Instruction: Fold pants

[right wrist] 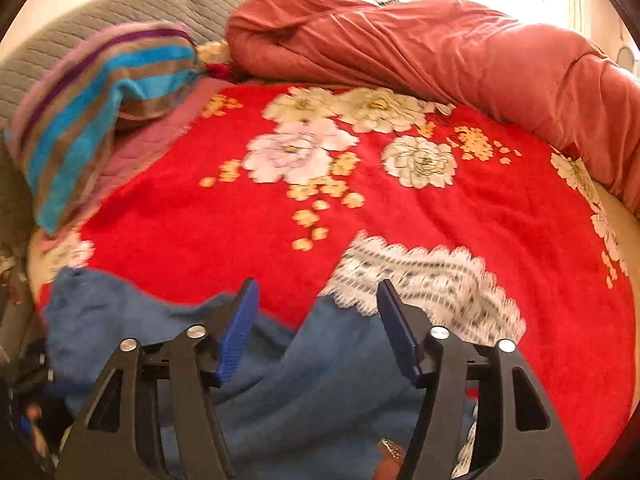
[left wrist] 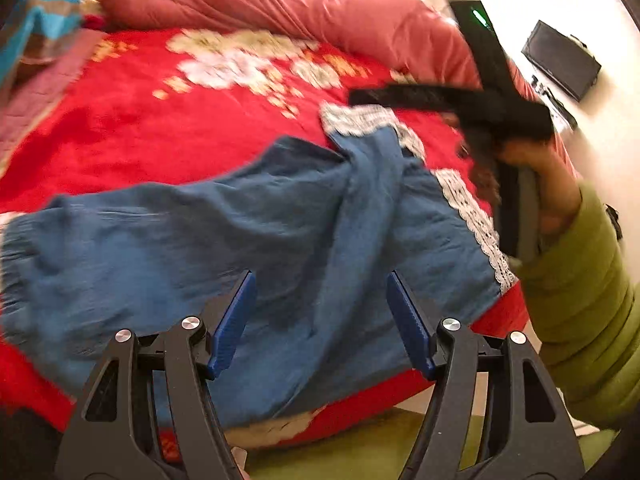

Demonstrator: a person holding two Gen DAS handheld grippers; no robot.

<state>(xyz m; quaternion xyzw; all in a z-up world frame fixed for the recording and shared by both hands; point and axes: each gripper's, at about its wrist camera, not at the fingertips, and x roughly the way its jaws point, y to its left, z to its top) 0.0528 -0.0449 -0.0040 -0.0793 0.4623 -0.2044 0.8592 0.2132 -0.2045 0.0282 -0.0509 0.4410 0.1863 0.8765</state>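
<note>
The pants (left wrist: 256, 232) are blue, of a soft crinkled cloth, with a gathered waistband at the left end and broad white lace trim (left wrist: 476, 216) along the leg hems. They lie spread crosswise on the near part of a red blanket (left wrist: 168, 128), one leg rumpled and partly folded over the other, the lower edge reaching the bed's near side. In the right wrist view the same pants (right wrist: 304, 376) bunch under the tool, and the lace hem (right wrist: 420, 280) lies flat on the blanket (right wrist: 480, 216) just ahead of its fingers. The left gripper (left wrist: 320, 320) hovers over the middle of the cloth with its blue ribbed pads spread wide, nothing between them. The right gripper (right wrist: 316, 328) is likewise spread apart over the leg hem, gripping nothing; from the left view it appears as a blurred black tool held in a hand (left wrist: 548, 184) with a green quilted sleeve (left wrist: 592, 320), beside the lace edge. The blanket is plush, printed with large white and pale pink flowers (right wrist: 300, 152). A puffy, wrinkled salmon-red quilt (right wrist: 440, 52) is rolled along the far side, a striped towel-like pillow (right wrist: 92, 116) sits at the far left, and a grey quilted headboard (right wrist: 120, 12) stands behind it.
</note>
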